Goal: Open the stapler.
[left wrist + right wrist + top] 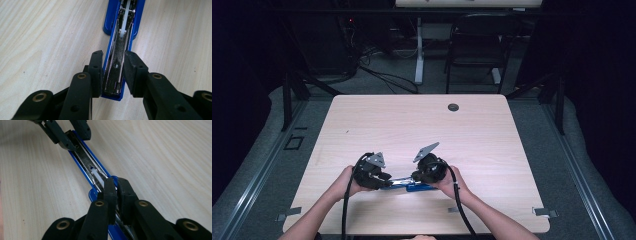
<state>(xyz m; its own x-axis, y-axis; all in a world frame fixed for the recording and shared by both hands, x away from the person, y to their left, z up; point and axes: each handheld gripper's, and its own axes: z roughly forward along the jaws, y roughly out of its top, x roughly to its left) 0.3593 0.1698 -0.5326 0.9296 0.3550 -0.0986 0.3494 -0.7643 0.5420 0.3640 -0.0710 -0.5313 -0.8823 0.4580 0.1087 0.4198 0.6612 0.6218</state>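
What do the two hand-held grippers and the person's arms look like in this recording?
Both are black. The left hand-held gripper and right hand-held gripper each carry a grey three-cornered plate on top and trail a black cable toward the person. The gripper views show blocky black fingers with brass-coloured pivot rings. The forearms are bare, with no sleeves visible.

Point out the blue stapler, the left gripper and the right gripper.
blue stapler [113,75], left gripper view, on its open metal staple channel.
left gripper [113,66], left gripper view, midway between its fingertips, which flank the stapler.
right gripper [116,187], right gripper view, midway between its fingertips at the stapler's other end.
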